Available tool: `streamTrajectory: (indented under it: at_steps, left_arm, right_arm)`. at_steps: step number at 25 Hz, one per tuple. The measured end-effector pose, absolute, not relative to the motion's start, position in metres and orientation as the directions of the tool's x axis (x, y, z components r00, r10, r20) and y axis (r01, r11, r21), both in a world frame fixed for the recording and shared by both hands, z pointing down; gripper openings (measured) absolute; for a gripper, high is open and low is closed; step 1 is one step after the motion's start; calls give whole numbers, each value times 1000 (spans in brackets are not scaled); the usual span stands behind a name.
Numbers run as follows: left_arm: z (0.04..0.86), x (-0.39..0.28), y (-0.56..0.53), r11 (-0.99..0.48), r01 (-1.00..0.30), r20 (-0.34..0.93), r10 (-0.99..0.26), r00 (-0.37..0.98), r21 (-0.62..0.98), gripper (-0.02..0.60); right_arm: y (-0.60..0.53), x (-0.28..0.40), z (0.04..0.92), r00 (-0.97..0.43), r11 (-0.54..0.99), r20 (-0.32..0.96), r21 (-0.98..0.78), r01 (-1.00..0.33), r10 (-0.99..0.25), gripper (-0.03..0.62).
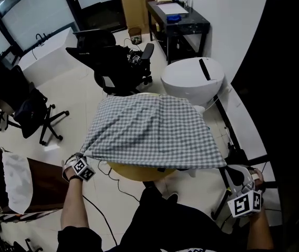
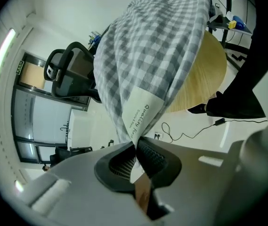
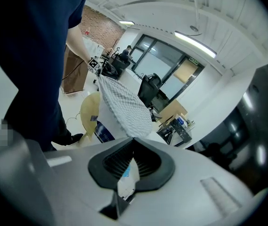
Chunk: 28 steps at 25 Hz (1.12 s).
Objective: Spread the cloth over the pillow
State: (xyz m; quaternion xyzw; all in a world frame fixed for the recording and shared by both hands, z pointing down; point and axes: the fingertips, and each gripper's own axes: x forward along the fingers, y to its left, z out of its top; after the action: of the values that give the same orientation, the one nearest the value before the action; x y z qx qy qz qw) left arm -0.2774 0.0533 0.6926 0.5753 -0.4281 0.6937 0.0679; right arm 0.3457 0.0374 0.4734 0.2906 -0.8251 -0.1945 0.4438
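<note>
The left gripper (image 1: 84, 156) was clamped on one near corner of the checked cloth (image 1: 154, 129), with the cloth's white label (image 2: 141, 114) rising just above its pads. The right gripper (image 1: 228, 168) was pinched tight on the other near corner. The cloth ran taut between the two and stretched away ahead of them, hanging over a round wooden table (image 1: 133, 172). Beneath it, ahead of the right gripper, a white stretch of the pillow (image 3: 106, 120) showed.

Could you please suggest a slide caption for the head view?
The left gripper and right gripper pinch the near corners of the checked cloth, spread above a round table.
</note>
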Motion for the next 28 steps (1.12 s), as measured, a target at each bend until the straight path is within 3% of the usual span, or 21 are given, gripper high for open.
streamTrajectory:
  at_steps: [7,15,23,28]
  left_arm:
    - [697,-290,55,-620,-578,848,-398,-351,-530,0]
    - [711,-291,53,-618,-603,863,-375,-338,-504,8]
    - [702,-278,63,-617,-660,902,-337,-270,-428,177]
    - [666,-259,63,-557,-716,891,-401,-211,-420,192]
  right_arm:
    - [76,346,514,-440,818,689,498,-290,-576,8]
    - [88,337,617,-431,901,792,358,-245,-433,8]
    - [75,321,679,-401,924,838,287,-253,-370,9]
    - [66,317,684,-400,918,836,274,-287,-374,15]
